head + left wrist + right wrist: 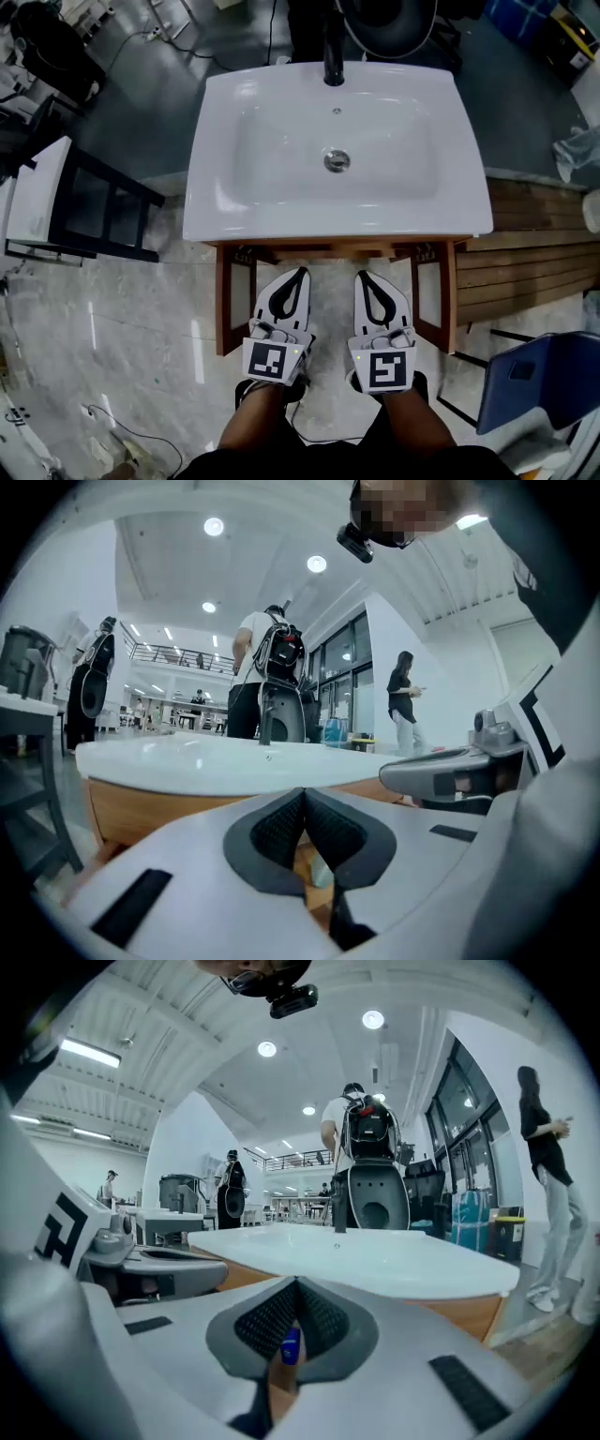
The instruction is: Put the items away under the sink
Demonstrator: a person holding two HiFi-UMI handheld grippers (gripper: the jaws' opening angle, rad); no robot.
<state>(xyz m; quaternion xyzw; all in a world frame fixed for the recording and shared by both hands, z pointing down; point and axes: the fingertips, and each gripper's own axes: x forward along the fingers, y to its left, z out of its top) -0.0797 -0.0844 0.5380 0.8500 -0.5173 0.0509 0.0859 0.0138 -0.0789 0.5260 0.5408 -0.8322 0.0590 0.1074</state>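
Note:
A white sink (281,214) rests on a wooden vanity (223,300) with open space beneath it. My left gripper (299,274) and right gripper (363,277) are held side by side just in front of the vanity, pointing at it. In the left gripper view the jaws (303,795) meet at their tips with nothing between them, level with the sink (187,759) rim. The right gripper (296,1284) is likewise shut and holds nothing. A small blue thing (291,1346) shows through the gap below its tips; I cannot tell what it is.
A black faucet (334,66) stands at the basin's far edge. A black-framed stand (103,202) with a white top is at the left. A slatted wooden platform (534,253) and a blue chair (539,380) are at the right. People (361,1162) stand beyond the sink.

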